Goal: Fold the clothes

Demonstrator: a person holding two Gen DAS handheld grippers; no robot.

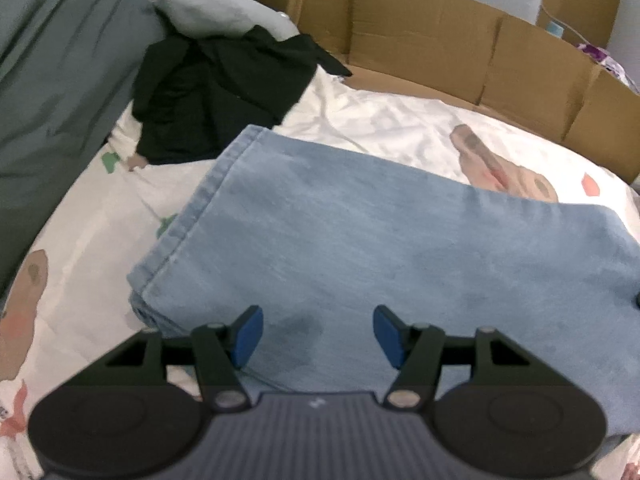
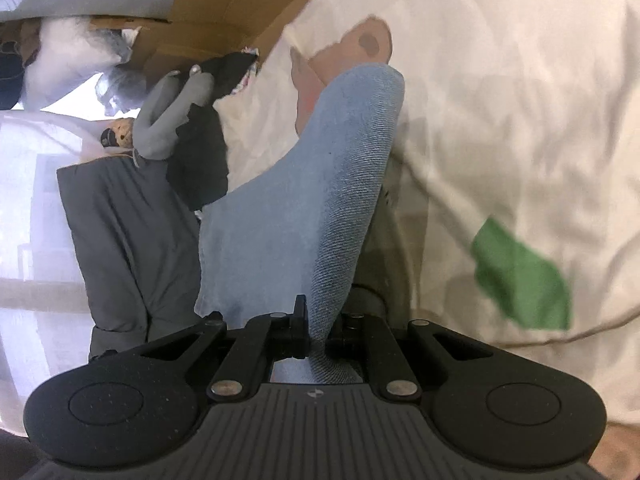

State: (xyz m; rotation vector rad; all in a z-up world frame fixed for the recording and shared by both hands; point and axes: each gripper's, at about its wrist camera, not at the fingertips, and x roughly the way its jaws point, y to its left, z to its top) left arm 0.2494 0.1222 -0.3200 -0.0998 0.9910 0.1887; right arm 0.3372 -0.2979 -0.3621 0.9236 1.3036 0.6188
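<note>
On my left gripper [image 1: 318,336] I see two bright blue rectangular pads [image 1: 249,335] set on matte black fingers. Each finger hangs on a pair of black link bars pinned with round silver screws [image 1: 229,399], and triangular cut-outs open the outer links. Two large black discs with a faint inner ring flank a grey-blue ribbed body that carries a tiny white mark at its centre. My right gripper [image 2: 318,334] has the same build: black linkage, silver screw heads [image 2: 227,388], round discs at both sides, though its ribbed housing reads darker, nearly charcoal, with the same small white logo; its pads are hidden from me
</note>
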